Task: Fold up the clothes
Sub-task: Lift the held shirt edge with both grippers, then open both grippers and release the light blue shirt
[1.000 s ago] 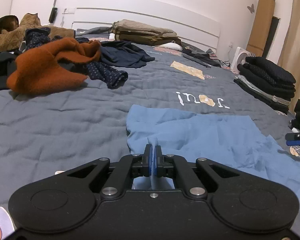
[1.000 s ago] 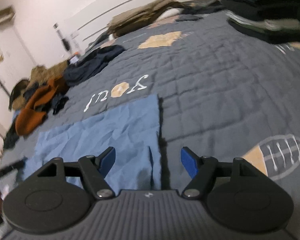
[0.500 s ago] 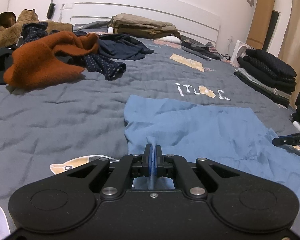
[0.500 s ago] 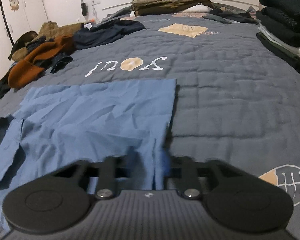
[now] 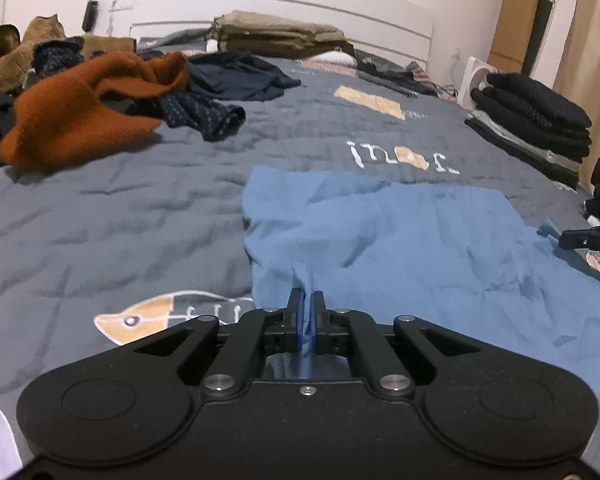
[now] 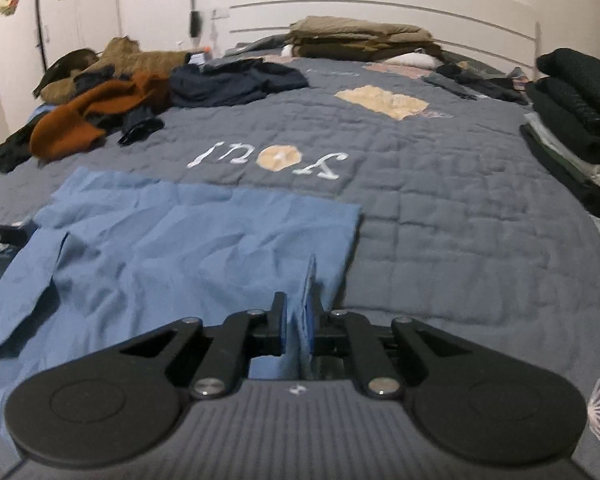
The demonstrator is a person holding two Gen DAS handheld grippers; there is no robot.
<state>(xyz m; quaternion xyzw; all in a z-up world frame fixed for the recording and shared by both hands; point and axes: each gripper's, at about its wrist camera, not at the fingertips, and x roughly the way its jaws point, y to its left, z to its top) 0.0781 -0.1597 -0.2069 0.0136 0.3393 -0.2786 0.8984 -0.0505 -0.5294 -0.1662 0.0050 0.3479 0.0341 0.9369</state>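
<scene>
A blue garment (image 5: 412,240) lies spread and wrinkled on the grey quilted bed cover (image 5: 112,216), just on the near side of the white lettering (image 5: 400,156) stitched into the quilt. The left gripper (image 5: 307,316) is closed on a pinch of the garment's near edge, by its left corner; a small ridge of cloth rises between the blue pads. The right gripper (image 6: 298,316) has its fingers drawn close together with a fold of the same garment's near right edge standing up between them, pressed against the right pad (image 6: 310,320); a narrow gap remains beside the left finger. Beyond the lettering and to its left sits a rumpled rust-orange sweater (image 5: 88,108) among dark clothes (image 5: 236,78). To the right of the lettering, a stack of folded black clothes (image 5: 536,116) rests at the bed's edge. Far past the lettering, folded tan items (image 6: 360,38) lie against the white headboard (image 6: 380,10).
</scene>
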